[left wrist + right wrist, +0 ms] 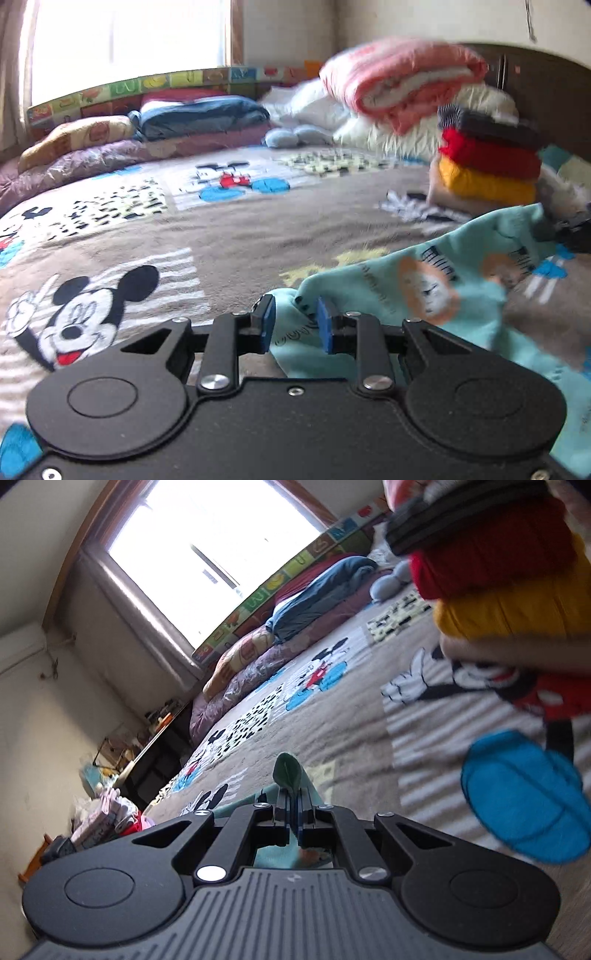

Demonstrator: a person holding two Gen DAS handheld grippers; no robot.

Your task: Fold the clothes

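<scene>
the left tongs (295, 325) stand partly open, their blue pads apart with a fold of the mint-green printed fleece garment (424, 280) bunched between them; whether they pinch it i cannot tell. the right tongs (293, 814) are shut tight on a corner of that same garment, a green tip poking out ahead of the pads. the cloth drapes from the left tongs toward the right over the grey cartoon-mouse bed blanket (229, 229). it looks mid-fold: next, both corners need laying flat. beyond sits a stack of folded black, red and yellow clothes (487, 162).
</scene>
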